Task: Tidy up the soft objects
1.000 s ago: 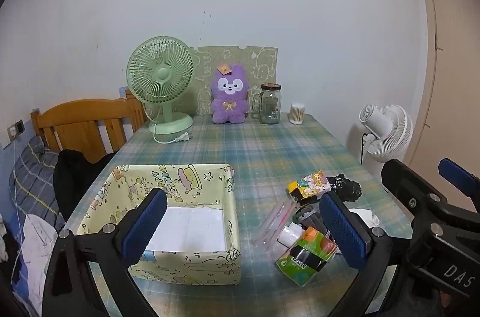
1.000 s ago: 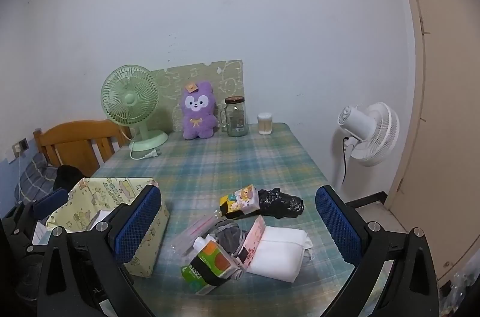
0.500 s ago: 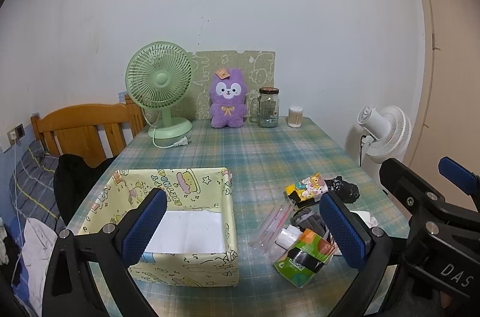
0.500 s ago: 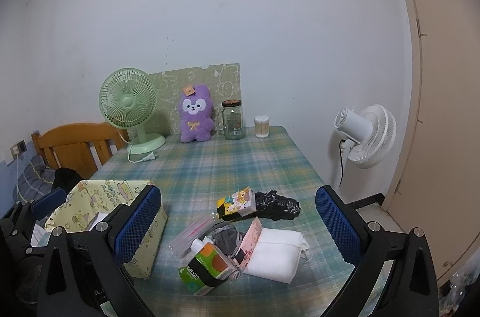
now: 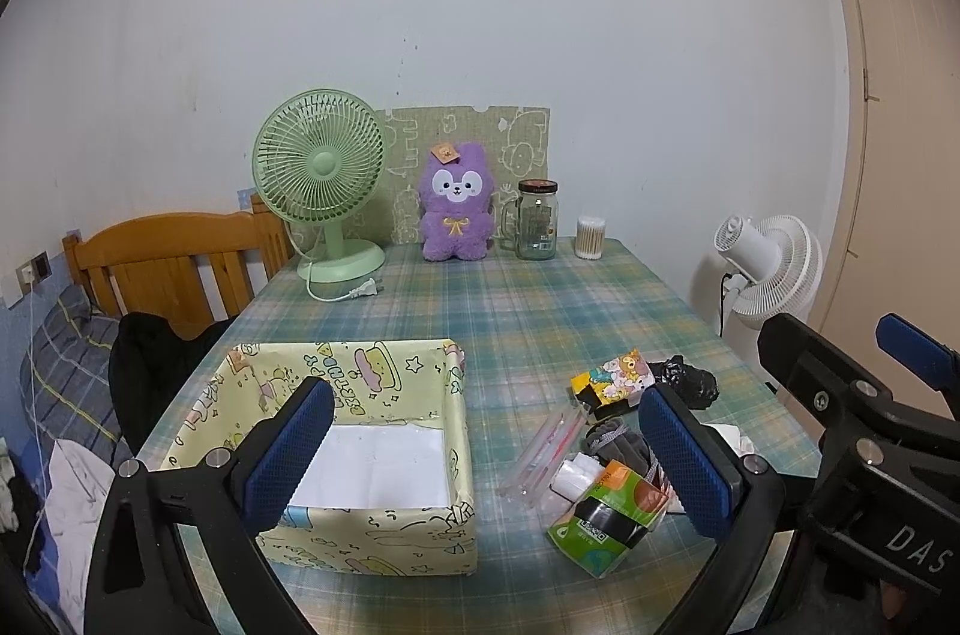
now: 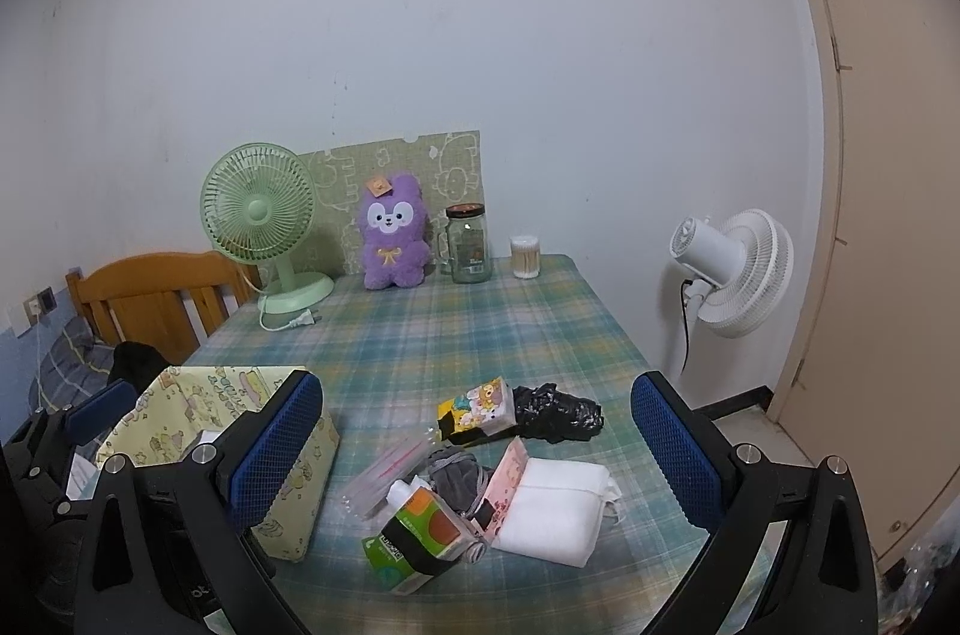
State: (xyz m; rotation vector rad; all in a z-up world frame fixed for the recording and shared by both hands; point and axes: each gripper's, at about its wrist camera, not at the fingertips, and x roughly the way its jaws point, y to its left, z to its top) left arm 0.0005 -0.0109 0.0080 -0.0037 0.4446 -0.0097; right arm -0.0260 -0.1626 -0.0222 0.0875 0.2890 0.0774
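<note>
Soft stuff sits in a loose pile on the near right part of the plaid blue-green table, right of the box.
- white folded padded cloth pack with a pink cartoon label: flat, nearest the right edge of the pile, label end touching the grey item.
- grey knitted fabric bundle: crumpled, mid-pile, partly under the green pack.
- green-and-orange tissue pack with a black band: nearest the camera, tilted, leaning on the pile.
- small cartoon-print tissue pack, yellow and black edges: far side of the pile, touching the crumpled black plastic bag on its right.
- clear sleeve of thin pink-white sticks: left edge of the pile, lying diagonal.

Yellow cartoon-print open box with a white paper floor: left of the pile, apart from it, nothing else visible inside.

Left claw: wide open, holding nothing, above the gap between box and pile. Right claw: wide open, holding nothing, framing the pile from above.

Far edge by the wall: purple plush bunny, upright, between the green desk fan and the glass mug jar.
</note>
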